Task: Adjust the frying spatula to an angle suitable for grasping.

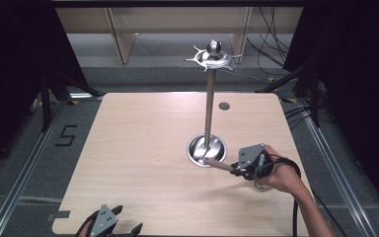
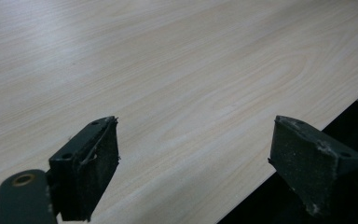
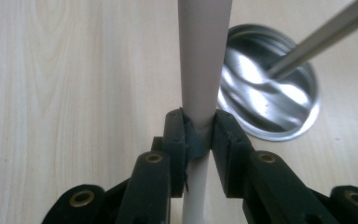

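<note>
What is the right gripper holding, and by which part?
The right gripper is shut on a pale wooden handle, partway along its length; the left gripper holds nothing.

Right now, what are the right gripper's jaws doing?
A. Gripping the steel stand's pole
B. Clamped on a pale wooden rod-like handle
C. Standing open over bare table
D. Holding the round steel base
B: in the right gripper view the right gripper is shut on the pale wooden rod-like handle, beside the round steel base.
</note>
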{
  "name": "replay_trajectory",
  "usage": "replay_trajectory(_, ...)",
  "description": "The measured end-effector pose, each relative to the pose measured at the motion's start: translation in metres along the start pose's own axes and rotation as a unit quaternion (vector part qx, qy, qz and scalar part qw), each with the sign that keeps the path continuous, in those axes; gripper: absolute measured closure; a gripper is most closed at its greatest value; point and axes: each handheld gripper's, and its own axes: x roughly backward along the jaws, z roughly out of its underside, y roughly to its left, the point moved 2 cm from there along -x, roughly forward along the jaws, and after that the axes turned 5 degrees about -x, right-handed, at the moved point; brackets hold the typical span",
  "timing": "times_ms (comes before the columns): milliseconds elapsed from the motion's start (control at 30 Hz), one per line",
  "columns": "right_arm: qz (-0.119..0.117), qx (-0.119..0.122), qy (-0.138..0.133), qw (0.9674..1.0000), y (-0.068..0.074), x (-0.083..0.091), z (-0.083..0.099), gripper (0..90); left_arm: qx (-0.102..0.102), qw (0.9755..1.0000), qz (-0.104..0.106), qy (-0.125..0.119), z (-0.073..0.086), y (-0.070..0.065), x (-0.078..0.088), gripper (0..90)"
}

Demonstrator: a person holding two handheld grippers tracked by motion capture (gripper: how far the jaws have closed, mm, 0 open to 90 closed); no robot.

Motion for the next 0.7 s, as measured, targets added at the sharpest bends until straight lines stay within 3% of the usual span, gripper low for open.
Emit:
replay_trajectory(33, 0.005, -0.01, -0.015, 0.9998, -0.001, 0.005, 0.001, 76.7, 0.0, 1.0, 0.0, 0.0, 0.0, 0.0, 0.0, 15.0)
replay_trajectory(67, 0.011, -0.035, -0.019, 0.9991, 0.0, 0.009, 0.003, 76.7, 0.001, 1.0, 0.0, -0.001, 0.0, 0.0, 0.0, 15.0)
replay_trajectory(167, 0.013, -0.04, -0.038, 0.9984, -0.003, 0.017, 0.006, 76.7, 0.004, 1.0, -0.001, 0.001, 0.0, -0.001, 0.0, 15.0)
replay_trajectory(267, 0.038, -0.051, -0.073, 0.9953, -0.008, 0.034, 0.013, 76.7, 0.007, 1.0, -0.001, 0.002, 0.0, -0.001, 0.0, 15.0)
replay_trajectory(333, 0.032, -0.061, -0.08, 0.9944, -0.007, 0.037, 0.014, 76.7, 0.011, 0.9999, 0.001, -0.002, 0.0, -0.002, 0.0, 15.0)
replay_trajectory(400, 0.046, -0.074, -0.107, 0.9905, -0.011, 0.047, 0.018, 76.7, 0.001, 1.0, 0.003, -0.002, 0.0, -0.001, 0.0, 15.0)
replay_trajectory(433, 0.046, -0.074, -0.107, 0.9905, -0.011, 0.047, 0.018, 76.7, 0.001, 1.0, 0.003, -0.002, 0.0, -0.001, 0.0, 15.0)
replay_trajectory(467, 0.045, -0.086, -0.124, 0.9875, -0.013, 0.054, 0.022, 76.7, 0.004, 1.0, 0.003, -0.004, 0.0, -0.002, 0.0, 15.0)
replay_trajectory(500, 0.045, -0.086, -0.124, 0.9875, -0.013, 0.054, 0.022, 76.7, 0.004, 1.0, 0.003, -0.004, 0.0, -0.002, 0.0, 15.0)
replay_trajectory(533, 0.051, -0.099, -0.148, 0.9826, -0.016, 0.06, 0.025, 76.7, 0.002, 1.0, 0.003, -0.001, 0.0, -0.001, 0.0, 15.0)
replay_trajectory(600, 0.051, -0.114, -0.161, 0.979, -0.017, 0.065, 0.029, 76.7, 0.003, 1.0, 0.003, -0.001, 0.0, -0.001, 0.0, 15.0)
replay_trajectory(633, 0.051, -0.114, -0.161, 0.979, -0.017, 0.065, 0.029, 76.7, 0.003, 1.0, 0.003, -0.001, 0.0, -0.001, 0.0, 15.0)
replay_trajectory(667, 0.057, -0.12, -0.173, 0.9759, -0.019, 0.068, 0.031, 76.7, 0.003, 1.0, 0.002, -0.001, 0.0, -0.001, 0.0, 15.0)
replay_trajectory(700, 0.057, -0.12, -0.173, 0.9759, -0.019, 0.068, 0.031, 76.7, 0.003, 1.0, 0.002, -0.001, 0.0, -0.001, 0.0, 15.0)
